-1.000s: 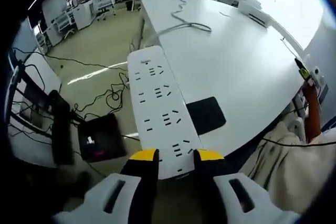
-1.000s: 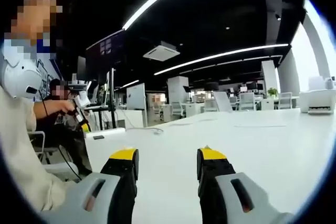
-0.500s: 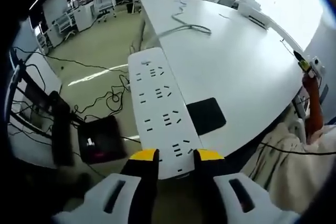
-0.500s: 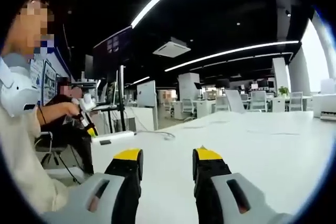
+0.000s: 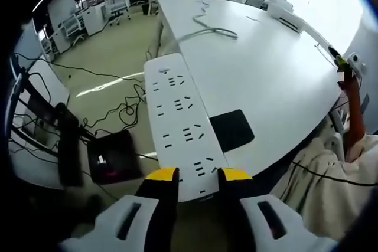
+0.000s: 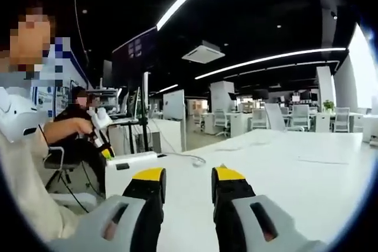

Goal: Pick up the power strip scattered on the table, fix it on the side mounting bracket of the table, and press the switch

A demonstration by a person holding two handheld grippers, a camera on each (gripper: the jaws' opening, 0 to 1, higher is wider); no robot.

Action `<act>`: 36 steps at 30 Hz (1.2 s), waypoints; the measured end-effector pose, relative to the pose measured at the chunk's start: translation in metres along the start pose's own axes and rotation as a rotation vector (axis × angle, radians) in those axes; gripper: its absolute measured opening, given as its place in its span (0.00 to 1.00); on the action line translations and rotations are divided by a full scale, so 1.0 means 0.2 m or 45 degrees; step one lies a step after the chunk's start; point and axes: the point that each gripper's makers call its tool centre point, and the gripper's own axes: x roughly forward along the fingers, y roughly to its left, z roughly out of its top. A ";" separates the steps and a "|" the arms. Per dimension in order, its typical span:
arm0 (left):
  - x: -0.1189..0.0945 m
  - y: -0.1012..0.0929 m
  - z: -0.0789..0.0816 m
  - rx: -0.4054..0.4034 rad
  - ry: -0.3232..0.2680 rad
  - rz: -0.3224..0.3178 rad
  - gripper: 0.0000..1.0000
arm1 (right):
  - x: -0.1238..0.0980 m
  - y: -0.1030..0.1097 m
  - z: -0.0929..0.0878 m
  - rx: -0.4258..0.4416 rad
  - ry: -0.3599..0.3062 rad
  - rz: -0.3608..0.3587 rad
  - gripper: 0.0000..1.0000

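The left claw grips the near end of the white power strip, its yellow-tipped jaws pressed against the strip's two long sides. From there the strip runs straight away from the claw, socket face up, lying along the curved edge of the white surface. Just beside the strip, on the surface, sits a flat black pad. On the other side, down on the floor, a black box stands among loose dark cables. Farther along the surface a grey cord snakes away toward the far end.

In the right gripper view, the right claw hangs above the same white surface with its jaws apart and nothing between them. Beyond its tips the power strip shows at the surface's edge, well apart from this claw, with a hand and the other claw near it. Office chairs stand in the background.
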 end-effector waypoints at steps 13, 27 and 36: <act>0.00 -0.01 0.00 0.006 0.024 0.000 0.32 | 0.04 0.02 0.10 0.052 -0.041 0.026 0.02; 0.00 -0.03 -0.01 0.002 0.016 -0.001 0.32 | 0.17 0.08 0.20 0.083 -0.035 0.072 0.00; 0.00 -0.02 0.00 -0.004 0.028 -0.004 0.31 | 0.29 0.12 0.25 0.058 -0.018 0.098 0.00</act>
